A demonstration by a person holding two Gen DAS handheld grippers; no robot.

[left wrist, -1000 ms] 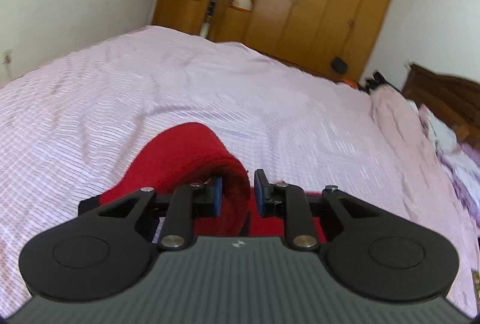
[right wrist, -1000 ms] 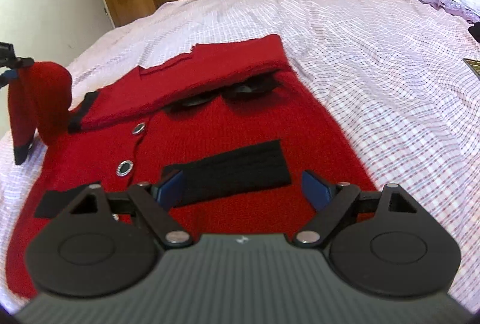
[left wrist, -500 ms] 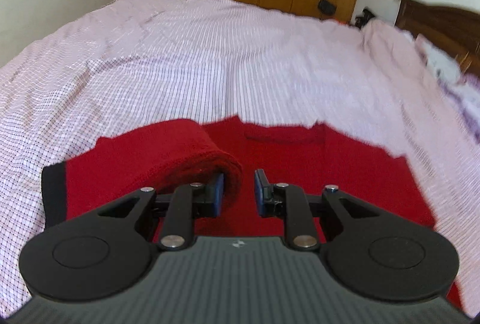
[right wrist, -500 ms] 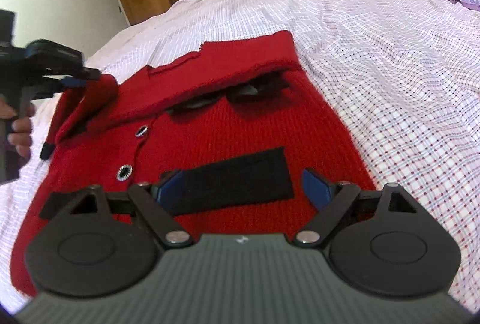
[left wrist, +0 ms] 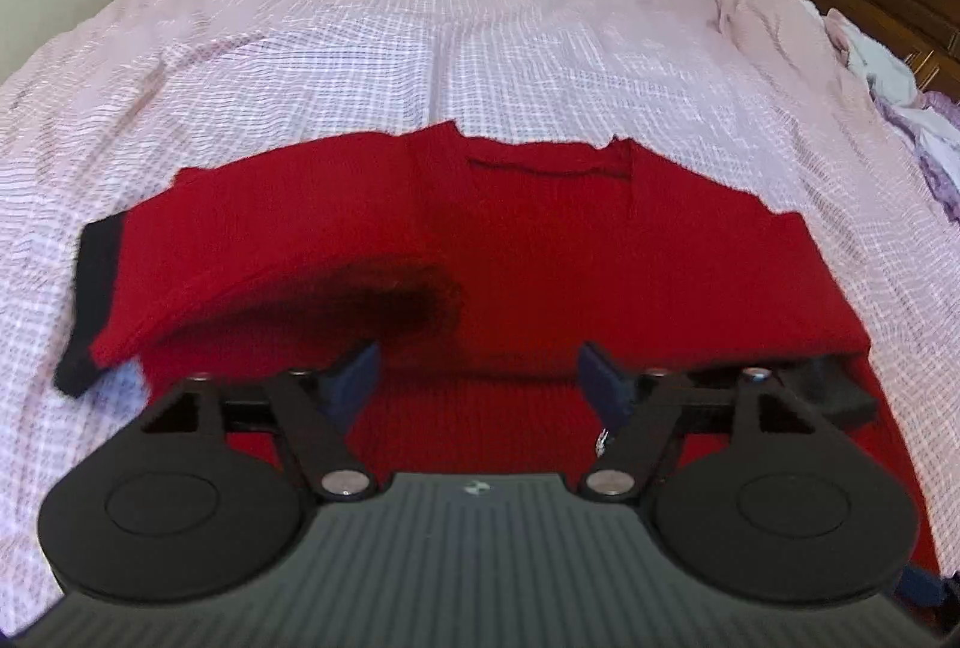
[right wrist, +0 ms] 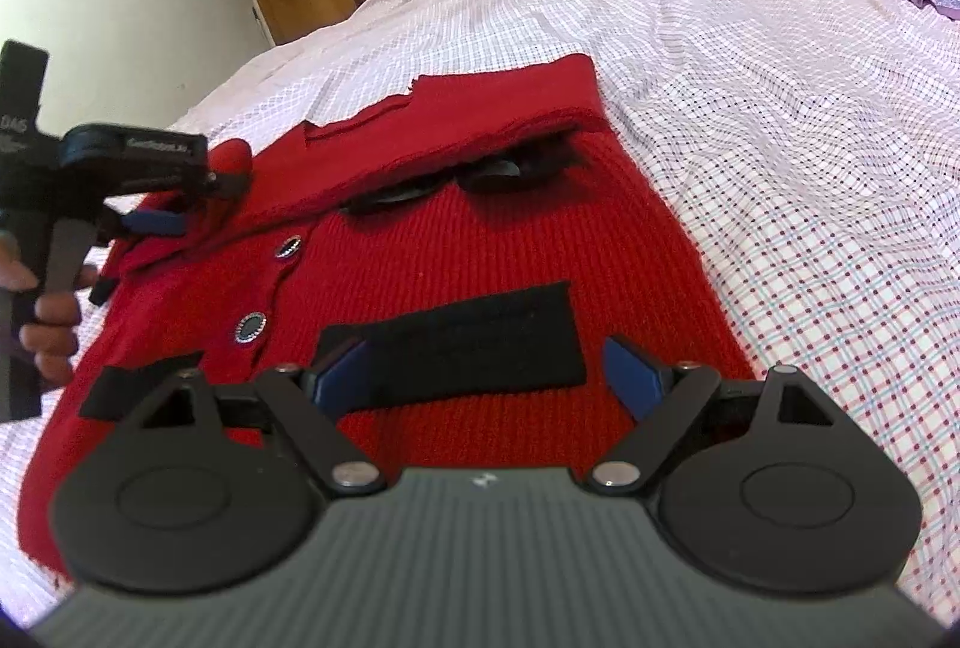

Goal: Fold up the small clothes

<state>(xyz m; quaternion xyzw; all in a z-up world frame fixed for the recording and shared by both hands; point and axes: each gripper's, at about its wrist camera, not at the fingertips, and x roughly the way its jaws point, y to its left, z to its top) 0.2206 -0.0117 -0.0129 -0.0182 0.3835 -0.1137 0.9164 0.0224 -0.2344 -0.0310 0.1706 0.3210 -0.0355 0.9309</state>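
Both my grippers are spread wide with nothing pinched: my left gripper (left wrist: 480, 378) has just been opening its jaws, and the red sleeve (left wrist: 270, 252) now lies loose just past them in the middle left of the frame. My right gripper (right wrist: 489, 369) hangs low in its frame over the red cardigan (right wrist: 480, 252), which lies flat on the checked bed sheet (right wrist: 810, 168). My left hand (right wrist: 48, 312) shows at the left edge.

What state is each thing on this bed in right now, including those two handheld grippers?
Red cardigan: flat on the bed, buttoned, both sleeves folded across it.
Left sleeve: just let go, still slightly arched.
Left gripper: jaws just opened, nothing between them.
Right gripper: open, empty, above the black pocket trim.
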